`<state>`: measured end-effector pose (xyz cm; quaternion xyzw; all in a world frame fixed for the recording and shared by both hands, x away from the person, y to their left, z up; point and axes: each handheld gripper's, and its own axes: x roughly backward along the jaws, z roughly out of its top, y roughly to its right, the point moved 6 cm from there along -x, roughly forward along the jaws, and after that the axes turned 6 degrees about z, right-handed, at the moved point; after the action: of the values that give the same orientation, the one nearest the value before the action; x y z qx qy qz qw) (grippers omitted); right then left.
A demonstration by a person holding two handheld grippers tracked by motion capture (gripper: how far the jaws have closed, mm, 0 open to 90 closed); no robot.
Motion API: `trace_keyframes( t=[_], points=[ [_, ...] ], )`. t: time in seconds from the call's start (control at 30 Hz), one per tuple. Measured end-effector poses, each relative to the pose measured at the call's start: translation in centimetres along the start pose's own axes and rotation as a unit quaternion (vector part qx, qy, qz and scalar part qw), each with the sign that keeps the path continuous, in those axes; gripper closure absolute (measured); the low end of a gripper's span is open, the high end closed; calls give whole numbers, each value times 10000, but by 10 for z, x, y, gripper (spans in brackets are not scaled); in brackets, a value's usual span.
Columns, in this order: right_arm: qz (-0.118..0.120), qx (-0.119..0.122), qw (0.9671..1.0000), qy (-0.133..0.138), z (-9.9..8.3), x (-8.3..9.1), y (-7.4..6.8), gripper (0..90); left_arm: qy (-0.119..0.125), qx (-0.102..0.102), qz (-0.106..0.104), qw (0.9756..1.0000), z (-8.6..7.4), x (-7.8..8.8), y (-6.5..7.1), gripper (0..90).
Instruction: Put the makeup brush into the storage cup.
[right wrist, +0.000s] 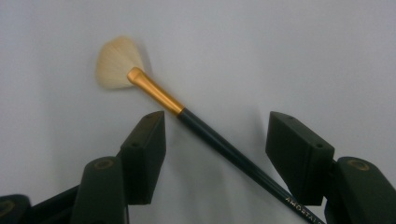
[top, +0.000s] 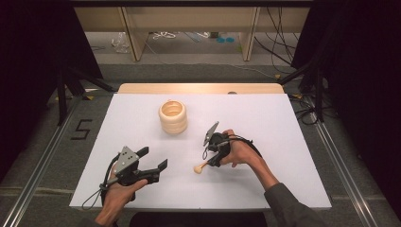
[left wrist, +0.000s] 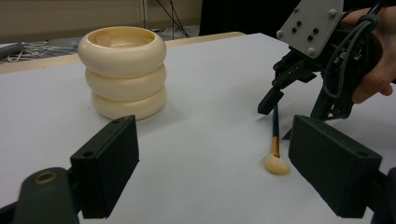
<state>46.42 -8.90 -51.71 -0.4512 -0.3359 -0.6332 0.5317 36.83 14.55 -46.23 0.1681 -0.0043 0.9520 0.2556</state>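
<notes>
Fan brush (right wrist: pixel 154 91): flat on the white desk (top: pixel 265 123), near the cream ringed pot (top: pixel 172 117). My right tool (right wrist: pixel 210 149): spread, straddling the handle. I should centre, then close squarely on it. Left tool (top: pixel 153 158): spread, empty.

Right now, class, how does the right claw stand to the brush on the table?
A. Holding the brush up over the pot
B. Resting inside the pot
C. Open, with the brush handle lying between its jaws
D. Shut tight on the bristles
C: in the right gripper view the right claw is open, and the brush handle lies on the table between its spread jaws.
</notes>
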Motion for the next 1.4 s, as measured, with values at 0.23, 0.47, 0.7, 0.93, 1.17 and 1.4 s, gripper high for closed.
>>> trace_keyframes(
  t=[0.23,0.47,0.7,0.93,1.17,1.4],
  points=[
    [75,6,10000,-39,1,-2,1,432,-2,2,4,10000,0,0,-1,159],
    [183,-78,9998,-60,-2,-3,4,448,3,1,1,10000,0,0,0,159],
    [194,-123,9997,4,-2,-2,6,509,16,-2,-8,10000,1,0,0,160],
    [173,-113,9997,-121,-2,-1,5,567,23,0,-11,10000,1,1,0,160],
    [187,-96,9994,-268,-1,0,4,634,17,6,-6,10000,1,0,0,160],
    [233,-85,9992,-313,-1,0,3,685,30,2,-14,10000,1,1,0,160]
  ],
)
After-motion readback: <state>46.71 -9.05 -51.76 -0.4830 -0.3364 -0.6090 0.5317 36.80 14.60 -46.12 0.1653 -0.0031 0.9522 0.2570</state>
